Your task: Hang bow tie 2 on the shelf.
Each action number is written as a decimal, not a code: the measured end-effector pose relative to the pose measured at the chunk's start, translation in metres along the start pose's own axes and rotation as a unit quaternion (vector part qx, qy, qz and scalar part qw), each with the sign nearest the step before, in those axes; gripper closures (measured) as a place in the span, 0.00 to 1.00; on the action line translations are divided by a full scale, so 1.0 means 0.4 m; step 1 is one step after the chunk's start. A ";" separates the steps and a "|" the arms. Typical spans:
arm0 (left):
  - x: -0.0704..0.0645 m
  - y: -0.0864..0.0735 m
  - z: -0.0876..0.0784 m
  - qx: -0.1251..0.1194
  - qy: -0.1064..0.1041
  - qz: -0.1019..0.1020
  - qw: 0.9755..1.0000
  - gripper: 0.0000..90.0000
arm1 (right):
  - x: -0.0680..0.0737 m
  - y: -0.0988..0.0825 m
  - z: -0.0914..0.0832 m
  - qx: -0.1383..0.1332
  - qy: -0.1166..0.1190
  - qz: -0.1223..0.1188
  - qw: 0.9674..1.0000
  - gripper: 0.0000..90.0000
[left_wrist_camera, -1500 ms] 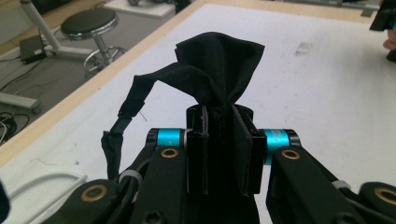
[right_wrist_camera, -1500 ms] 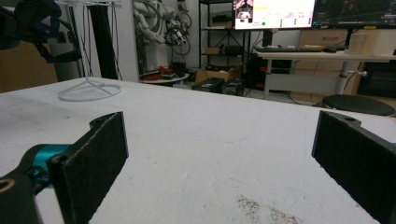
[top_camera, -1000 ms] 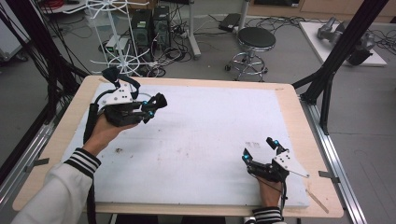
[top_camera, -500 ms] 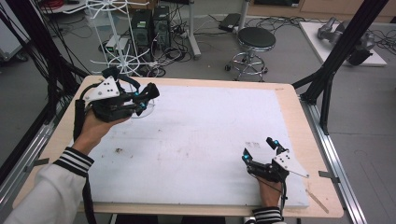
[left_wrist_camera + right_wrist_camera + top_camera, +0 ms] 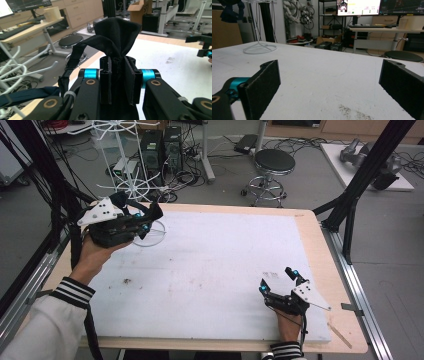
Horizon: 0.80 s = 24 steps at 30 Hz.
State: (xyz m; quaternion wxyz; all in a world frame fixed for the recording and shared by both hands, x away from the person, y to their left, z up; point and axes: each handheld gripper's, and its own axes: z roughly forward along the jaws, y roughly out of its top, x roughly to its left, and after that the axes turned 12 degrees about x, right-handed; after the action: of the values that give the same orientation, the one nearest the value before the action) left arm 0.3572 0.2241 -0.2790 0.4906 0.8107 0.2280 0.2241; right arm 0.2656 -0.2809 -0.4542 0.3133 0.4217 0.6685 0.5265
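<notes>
White table [image 5: 215, 265]: L gripper [image 5: 150, 217] clamped on black cloth [image 5: 117, 35], poss. strap; R gripper [image 5: 280, 280] jaws wide, resting.

Right gripper [image 5: 329, 85] jaws wide apart over white table [image 5: 324, 75], white wire stand [image 5: 259, 47] far left

Matt black cloth [image 5: 117, 35]; white, rough, speckled table cover [image 5: 225, 265] on wood

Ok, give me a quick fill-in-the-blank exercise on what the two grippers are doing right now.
1. The left gripper is shut on a ____ cloth.
2. The right gripper has its jaws ____.
3. The right gripper rests on the ____ table.
4. The white rack has a ____ base.

Missing words: black; open; white; round
</notes>
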 end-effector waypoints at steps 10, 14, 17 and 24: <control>0.008 0.018 -0.023 -0.018 0.008 -0.001 1.000 0.85 | 0.000 0.000 0.000 0.000 -0.001 -0.001 1.000 0.03; 0.009 0.027 -0.028 -0.020 0.012 0.002 1.000 0.85 | 0.000 0.000 0.000 0.000 -0.001 -0.002 1.000 0.03; 0.013 0.033 -0.029 -0.021 0.016 0.002 1.000 0.85 | 0.000 0.000 0.000 0.000 -0.001 -0.001 1.000 0.03; 0.021 0.047 -0.027 -0.031 0.025 -0.001 0.999 0.85 | 0.000 0.000 0.000 0.000 0.000 -0.001 1.000 0.03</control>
State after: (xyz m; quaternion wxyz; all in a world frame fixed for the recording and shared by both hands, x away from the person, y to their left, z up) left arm 0.3604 0.2286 -0.2564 0.5099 0.7888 0.2342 0.2510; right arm 0.2657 -0.2809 -0.4542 0.3139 0.4215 0.6687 0.5259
